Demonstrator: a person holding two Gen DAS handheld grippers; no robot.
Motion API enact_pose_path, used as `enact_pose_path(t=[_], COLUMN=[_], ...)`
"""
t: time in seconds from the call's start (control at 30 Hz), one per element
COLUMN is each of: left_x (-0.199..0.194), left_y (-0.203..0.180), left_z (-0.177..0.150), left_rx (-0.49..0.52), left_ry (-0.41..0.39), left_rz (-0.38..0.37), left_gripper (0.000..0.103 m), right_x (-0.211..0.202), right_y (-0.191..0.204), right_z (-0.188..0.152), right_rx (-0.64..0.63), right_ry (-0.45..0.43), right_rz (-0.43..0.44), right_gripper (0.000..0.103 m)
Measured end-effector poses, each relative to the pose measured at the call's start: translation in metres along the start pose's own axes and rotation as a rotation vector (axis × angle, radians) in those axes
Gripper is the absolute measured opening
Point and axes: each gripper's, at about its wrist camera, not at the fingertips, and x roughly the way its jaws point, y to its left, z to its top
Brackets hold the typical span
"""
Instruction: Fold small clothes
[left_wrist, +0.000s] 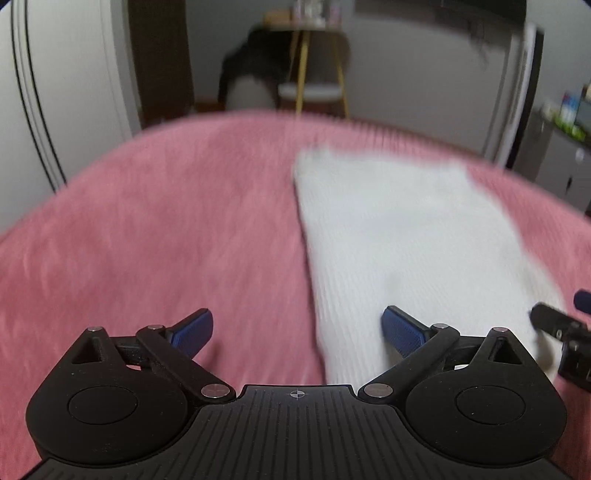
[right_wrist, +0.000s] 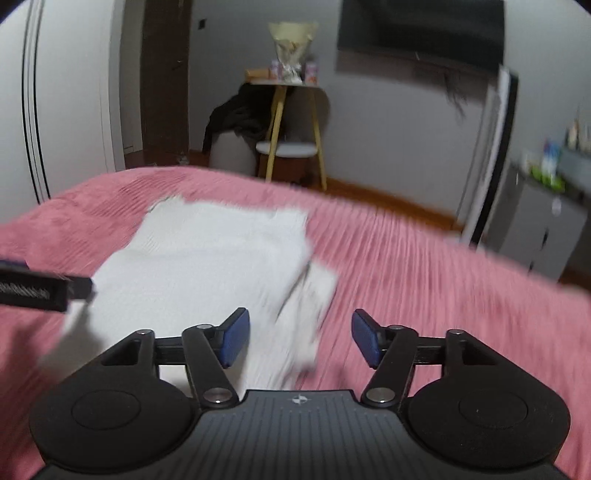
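White cloth (left_wrist: 399, 236) was seen lying on the pink bed (left_wrist: 147, 229), long axis running near to far, between both grippers. Left gripper (left_wrist: 297, 328) and right gripper (right_wrist: 300, 338) were spread, empty; the right sat nearer its loose right edge.

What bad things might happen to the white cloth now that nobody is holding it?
Both grippers are open and empty. The white cloth lies folded on the pink blanket, and one layer sticks out at its right edge, so the fold might slip open. The right gripper straddles that loose edge, so a nudge from its fingers could drag it. Both views are blurry from motion, so the left gripper, beside the cloth's left edge, might bump it too.
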Motion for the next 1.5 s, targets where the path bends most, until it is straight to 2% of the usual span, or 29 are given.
enact_pose_path(t=[0.1, 0.23, 0.4, 0.5, 0.57, 0.7, 0.83, 0.93, 0.97, 1.0, 1.1, 1.2, 1.33, 1.43, 1.5], left_x=[-0.001, -0.010, -0.014, -0.013, -0.016, -0.028, -0.048, -0.073, -0.081, -0.088, -0.106, -0.117, -0.126, -0.131, -0.134], left_y=[-0.002, -0.008, -0.009, -0.012, -0.014, -0.018, -0.011, -0.008, -0.009, -0.010, -0.007, -0.003, 0.003, 0.003, 0.001], left_z=[0.000, -0.004, -0.010, -0.010, -0.008, -0.007, -0.008, -0.010, -0.011, -0.012, -0.013, -0.013, -0.011, -0.010, -0.010], left_rx=[0.028, 0.103, 0.093, 0.102, 0.110, 0.147, 0.109, 0.080, 0.077, 0.072, 0.043, 0.012, 0.008, 0.036, 0.071], left_ry=[0.027, 0.050, 0.074, 0.090, 0.108, 0.125, 0.143, 0.094, 0.083, 0.074, 0.059, 0.075, 0.105, 0.106, 0.108], left_rz=[0.022, 0.075, 0.095, 0.111, 0.124, 0.154, 0.137, 0.115, 0.104, 0.096, 0.062, 0.046, 0.058, 0.071, 0.083], left_gripper=[0.102, 0.102, 0.102, 0.102, 0.102, 0.101, 0.101, 0.101, 0.101, 0.101, 0.101, 0.101, 0.101, 0.101, 0.102], right_x=[0.014, 0.009, 0.017, 0.019, 0.017, 0.010, 0.002, -0.025, -0.036, -0.048, -0.078, -0.095, -0.106, -0.100, -0.101], right_y=[0.007, 0.013, 0.007, 0.011, 0.017, 0.024, 0.031, 0.032, 0.032, 0.032, 0.035, 0.037, 0.044, 0.054, 0.060], right_z=[-0.024, -0.018, -0.021, -0.020, -0.018, -0.019, -0.028, -0.034, -0.034, -0.034, -0.032, -0.026, -0.011, 0.001, 0.005], right_rx=[0.033, 0.013, 0.050, 0.022, -0.023, -0.115, -0.176, -0.107, -0.068, -0.037, 0.031, 0.045, 0.037, -0.024, -0.049], right_ry=[0.163, 0.195, 0.251, 0.262, 0.268, 0.270, 0.385, 0.396, 0.389, 0.377, 0.349, 0.352, 0.328, 0.409, 0.413], right_rz=[0.005, 0.003, 0.027, 0.021, 0.003, -0.052, -0.166, -0.167, -0.154, -0.137, -0.101, -0.078, -0.113, -0.104, -0.110], right_gripper=[0.062, 0.062, 0.062, 0.065, 0.066, 0.077, 0.080, 0.085, 0.095, 0.099, 0.099, 0.099, 0.099, 0.099, 0.099])
